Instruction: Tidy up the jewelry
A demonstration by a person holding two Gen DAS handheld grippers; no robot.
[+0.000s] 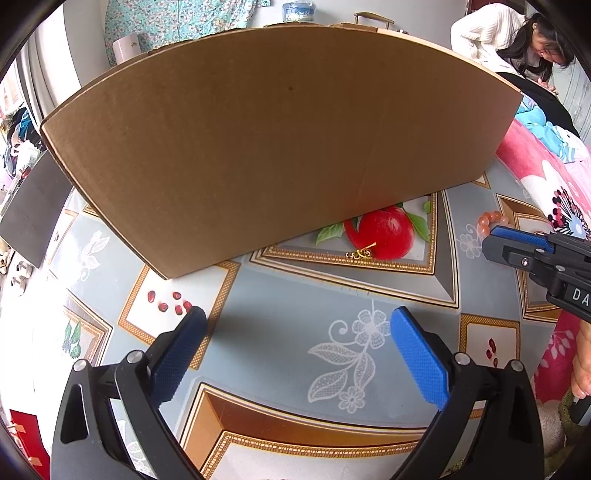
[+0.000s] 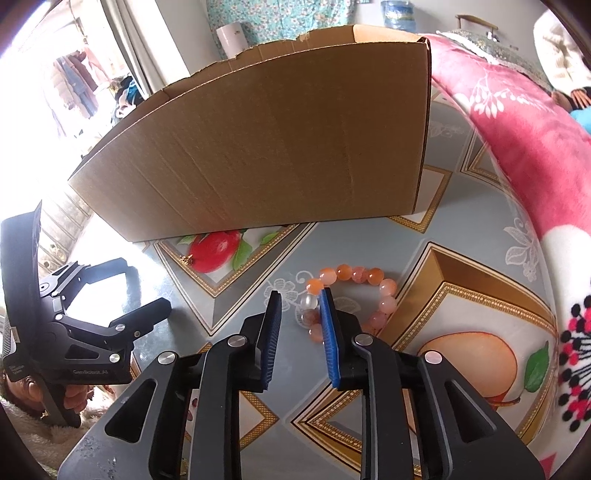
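The right gripper (image 2: 300, 299) is only cracked open a little, blue pads narrow, tips down over the near-left side of the bead bracelet (image 2: 351, 299). A clear bead shows in the gap between the fingers, but I can't see the pads actually pressing on it, so it looks loose, not gripped. The bracelet, orange and pinkish beads in a loop, lies flat on the tablecloth (image 2: 258, 369), with most of the loop sticking out to the right of the fingers.

The left gripper (image 1: 297, 314) is spread wide with nothing between the pads, just the lace flower print of the cloth below it.

Further out, a small gold earring or charm (image 1: 360, 253) lies on the printed red apple, just in front of the cardboard box (image 1: 277, 140). The box stands upright across the back of the table and blocks most of the view past it. Its top is open with a ragged edge, but from these angles I can't tell what's inside.

A pink floral blanket (image 2: 517, 147) runs along the right edge of the table. Behind the box, a person in a white sweater (image 1: 487, 33) leans over at the far right.
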